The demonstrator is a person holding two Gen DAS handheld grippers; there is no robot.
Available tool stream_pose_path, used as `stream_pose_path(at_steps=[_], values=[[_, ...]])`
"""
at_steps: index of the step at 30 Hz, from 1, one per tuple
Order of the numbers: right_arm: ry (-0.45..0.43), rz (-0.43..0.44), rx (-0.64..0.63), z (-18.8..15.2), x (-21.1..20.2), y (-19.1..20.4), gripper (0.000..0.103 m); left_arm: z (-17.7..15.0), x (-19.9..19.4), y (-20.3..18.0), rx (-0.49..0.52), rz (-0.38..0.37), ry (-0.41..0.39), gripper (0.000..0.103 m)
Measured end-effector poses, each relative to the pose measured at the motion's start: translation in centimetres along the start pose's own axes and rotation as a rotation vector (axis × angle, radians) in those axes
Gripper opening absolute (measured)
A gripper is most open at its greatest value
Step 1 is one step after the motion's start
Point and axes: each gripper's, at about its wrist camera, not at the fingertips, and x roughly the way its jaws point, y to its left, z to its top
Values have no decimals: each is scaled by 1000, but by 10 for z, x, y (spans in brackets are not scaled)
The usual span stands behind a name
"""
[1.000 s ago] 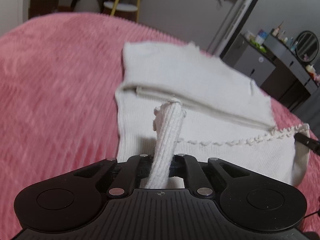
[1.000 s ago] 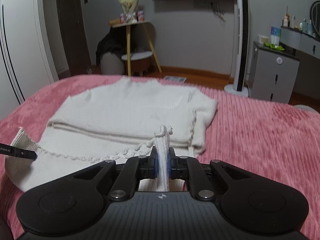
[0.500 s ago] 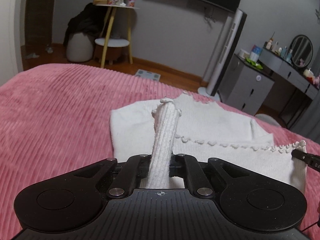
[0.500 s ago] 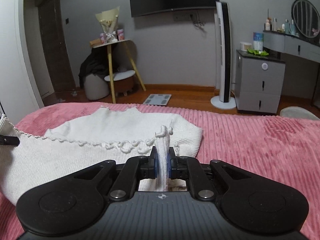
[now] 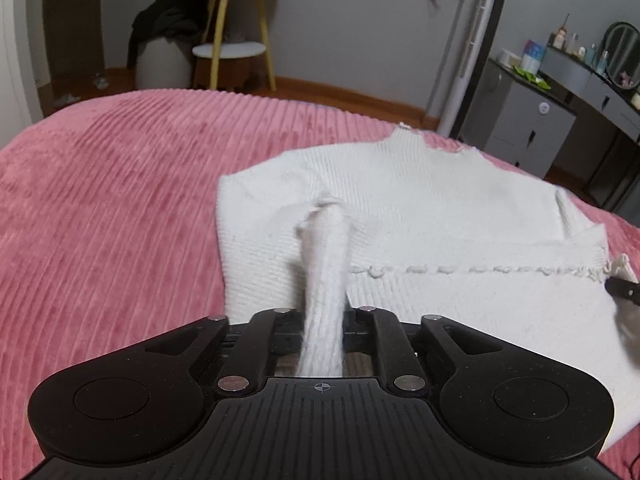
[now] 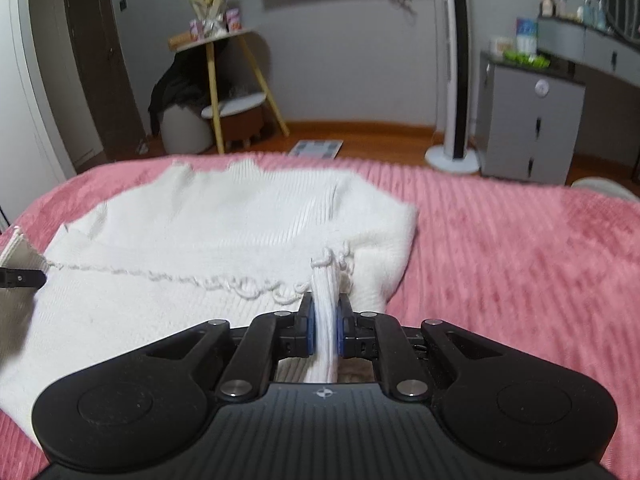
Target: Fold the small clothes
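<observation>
A white knitted sweater [image 5: 400,200] [image 6: 240,216] lies on the pink ribbed bed cover [image 5: 100,220] [image 6: 520,260], collar at the far side. Its scalloped hem [image 5: 480,269] [image 6: 224,282] is folded over the body and stretched between both grippers. My left gripper [image 5: 322,316] pinches a bunch of the hem's left corner, and its jaws are opening with the cloth still between them. My right gripper [image 6: 325,300] presses its blue pads [image 6: 307,320] on the right corner, and its jaws are opening too. Each wrist view shows the other gripper's tip [image 5: 622,290] [image 6: 20,278].
Beyond the bed's far edge are a wooden floor, a yellow-legged side table [image 6: 224,92] with a round stool, a bathroom scale [image 6: 316,148], a white tower fan [image 6: 452,80] and a grey cabinet [image 6: 528,120]. Pink cover spreads on both sides of the sweater.
Both grippers have carried the hem forward over the sweater's body toward the collar and lower. The folded-over layer now covers the earlier fold, and the hem lies close to the cloth beneath.
</observation>
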Motion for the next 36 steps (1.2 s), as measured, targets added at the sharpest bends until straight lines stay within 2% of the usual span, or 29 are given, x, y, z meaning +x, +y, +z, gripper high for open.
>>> stream_pose_path(at_steps=[4,8,10,15,23,28,33,36], values=[[4,10,-28,0,3,3,15,-2,3,0,-1,-12,0,15],[-3,3,-40,1,1,5,12,0,1,-2,21,-9,-1,11],[-22,3,-61,0,-4,7,8,1,-1,-3,35,-10,-5,8],[-106,-20,-116,6,-24,17,7,11,-16,-5,52,-10,-41,7],[-207,-65,-182,39,-40,29,7,51,-35,-2,69,13,-132,8],[-234,-93,-195,60,-28,32,7,73,-20,-10,108,52,-142,8],[-249,-140,-216,77,-4,35,7,95,4,-17,131,72,-153,8],[-247,-174,-215,84,14,34,7,105,23,-25,178,111,-151,8]])
